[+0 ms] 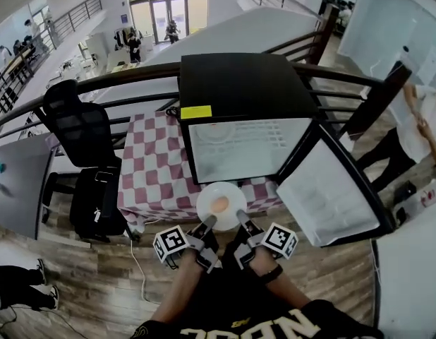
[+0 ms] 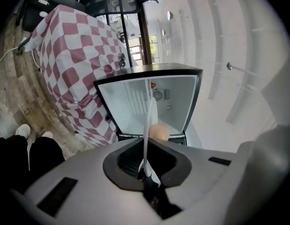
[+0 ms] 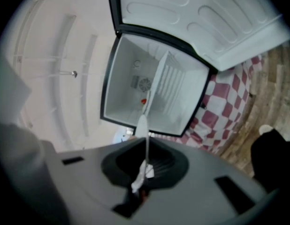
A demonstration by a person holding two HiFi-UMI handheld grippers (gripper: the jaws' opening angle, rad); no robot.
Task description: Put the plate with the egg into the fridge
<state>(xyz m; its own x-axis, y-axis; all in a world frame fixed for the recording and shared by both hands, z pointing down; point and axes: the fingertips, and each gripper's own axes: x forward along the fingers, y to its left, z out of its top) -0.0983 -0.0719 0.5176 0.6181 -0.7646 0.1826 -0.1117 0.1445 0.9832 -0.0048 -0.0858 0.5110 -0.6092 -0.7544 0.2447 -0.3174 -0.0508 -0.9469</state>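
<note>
Left gripper (image 1: pixel 209 222) and right gripper (image 1: pixel 240 217): both jaws clamped on the near rim of the round white plate (image 1: pixel 208 195), small pale brown egg (image 1: pixel 219 204) on it. Plate sits just before the open black mini fridge (image 1: pixel 235 83). Fridge interior washed out, shelves unclear. Red-and-white checked tablecloth (image 1: pixel 151 168) is underneath.

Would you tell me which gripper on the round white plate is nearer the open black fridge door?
The right gripper, on the plate's right rim: the door hangs open on that side, whereas the left gripper grips the left rim.
</note>
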